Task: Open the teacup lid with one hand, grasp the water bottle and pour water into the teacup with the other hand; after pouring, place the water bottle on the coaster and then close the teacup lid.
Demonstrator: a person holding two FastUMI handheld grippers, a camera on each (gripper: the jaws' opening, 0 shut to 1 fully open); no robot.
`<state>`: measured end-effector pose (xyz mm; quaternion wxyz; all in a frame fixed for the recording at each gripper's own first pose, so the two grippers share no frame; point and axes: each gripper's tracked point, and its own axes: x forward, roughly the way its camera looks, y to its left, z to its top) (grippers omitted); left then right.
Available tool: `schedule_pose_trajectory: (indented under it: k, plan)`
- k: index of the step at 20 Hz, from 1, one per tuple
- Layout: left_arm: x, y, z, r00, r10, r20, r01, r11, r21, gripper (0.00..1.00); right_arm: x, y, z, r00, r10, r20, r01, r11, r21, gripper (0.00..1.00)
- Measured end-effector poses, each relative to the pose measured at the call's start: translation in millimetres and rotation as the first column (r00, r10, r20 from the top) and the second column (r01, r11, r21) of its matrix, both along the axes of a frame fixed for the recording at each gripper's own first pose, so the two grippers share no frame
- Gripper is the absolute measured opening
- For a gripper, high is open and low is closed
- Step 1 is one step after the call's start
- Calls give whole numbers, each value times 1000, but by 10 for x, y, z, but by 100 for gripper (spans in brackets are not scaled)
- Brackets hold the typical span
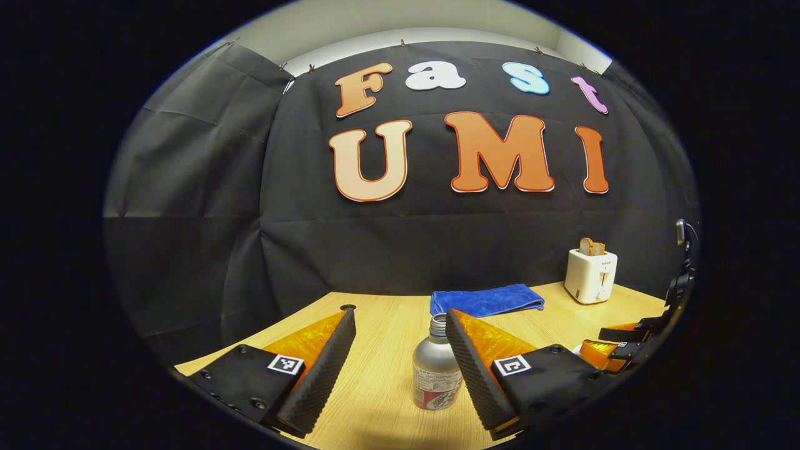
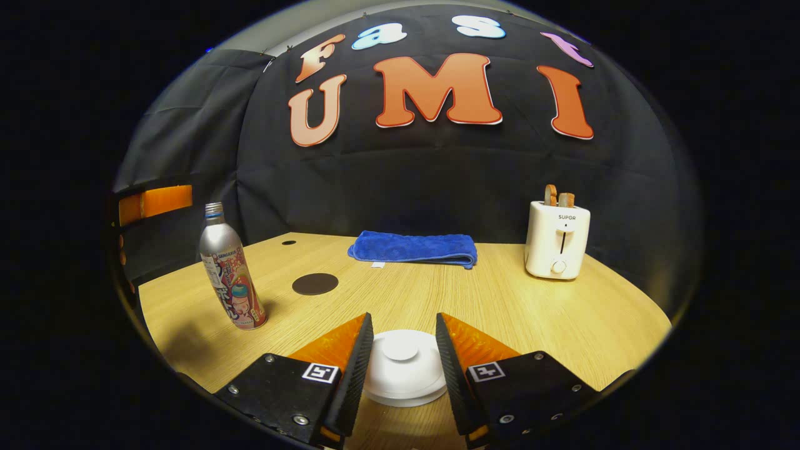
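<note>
At the left of the wooden counter [image 2: 500, 300], as the right gripper view shows it, we see the water bottle [image 2: 228, 275] standing upright and uncapped, a slim metal body with a printed sleeve. We judge it stiff, smooth and fairly slippery, and top-heavy if full; the best hold is across the straight lower body, below the shoulder. In the left gripper view the left hand-held gripper [image 1: 400, 356] has its fingers wide apart with the bottle between them, close against the right-side finger [image 1: 472, 369] but not clamped; whether that finger touches the bottle we cannot tell. Just right of the bottle in the right gripper view lies the dark round coaster [image 2: 315, 284], flat and bare, near enough for a short set-down. Behind it, toward the middle of the wall, rests a folded blue towel [image 2: 414, 248]. Nearest the camera, at centre, the white teacup lid [image 2: 403, 369] sits on the cup, its small raised knob [image 2: 400, 348] between the fingers of the right hand-held gripper [image 2: 404, 362], which stand apart on either side and grip nothing. We judge the lid hard, glossy and breakable; the knob is the place to pinch, lifting straight up. At far right stands a white toaster [image 2: 557, 239] with toast in its slots, well clear of the work.
</note>
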<state>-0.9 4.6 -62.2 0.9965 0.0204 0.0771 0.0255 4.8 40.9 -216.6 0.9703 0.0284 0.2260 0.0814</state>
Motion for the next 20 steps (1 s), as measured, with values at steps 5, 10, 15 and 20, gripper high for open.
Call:
schedule_pose_trajectory:
  k: [5,10,15,20]
  plan:
    - [33,10,-45,1000,4,-11,-4,1000,5,96,11,43,-6,1000,17,-2,-17,1000,-6,42]
    - [41,-15,-88,1000,-6,-19,6,1000,3,96,16,44,10,1000,18,11,-17,999,-35,28]
    - [29,-113,-121,999,-43,-22,43,999,-16,96,10,55,2,1000,9,-11,-9,1000,20,21]
    - [13,-166,-177,997,-68,-30,67,997,-26,95,13,37,15,1000,-5,-27,7,999,52,17]
